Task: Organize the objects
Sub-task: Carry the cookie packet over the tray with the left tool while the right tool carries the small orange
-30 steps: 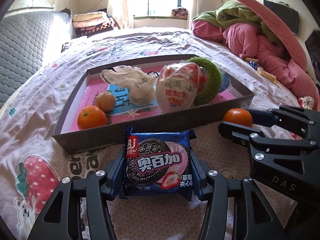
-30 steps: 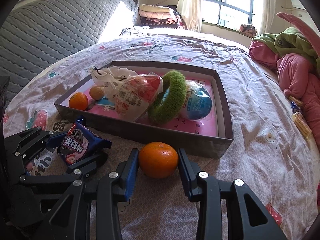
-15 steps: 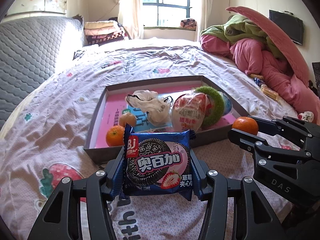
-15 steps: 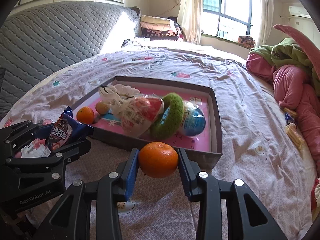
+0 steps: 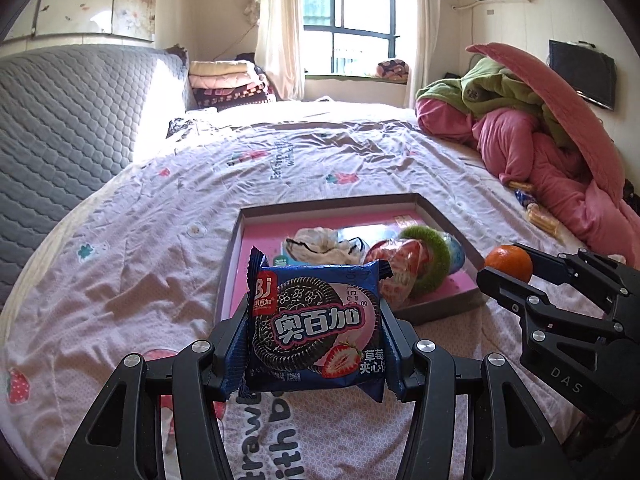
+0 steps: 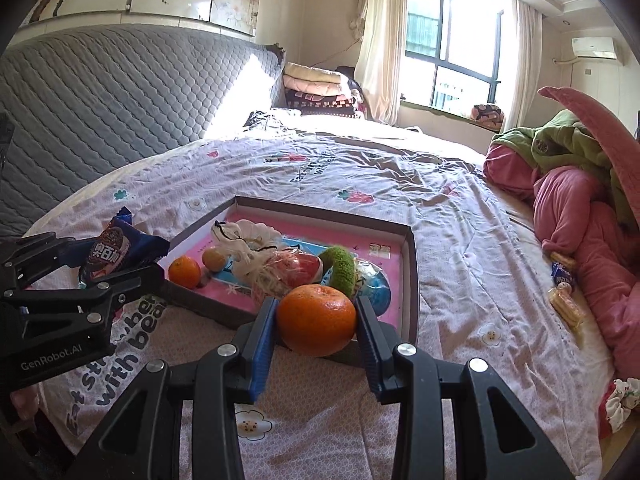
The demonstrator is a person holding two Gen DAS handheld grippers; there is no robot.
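My left gripper [image 5: 314, 344] is shut on a blue cookie packet [image 5: 316, 324] and holds it in the air above the bed, in front of the grey tray [image 5: 444, 216]. My right gripper [image 6: 316, 328] is shut on an orange [image 6: 316, 319] and holds it above the tray's [image 6: 412, 276] near edge. In the tray lie two small oranges [image 6: 185, 272], a white bag [image 6: 244, 244], a red-and-white snack bag [image 6: 288, 276], a green fuzzy ring [image 6: 344, 270] and a blue round packet [image 6: 374, 286]. The right gripper with its orange [image 5: 509, 262] shows in the left wrist view.
The tray sits on a bed with a pink printed sheet [image 6: 452, 216]. A pile of pink and green quilts [image 5: 532, 132] lies on the right, with small snack packets [image 6: 564, 292] beside it. A grey padded headboard [image 6: 100, 112] stands on the left, folded blankets [image 5: 224, 80] behind.
Both grippers have risen and drawn back from the tray, each still holding its object. The tray now looks smaller and lower in both views.
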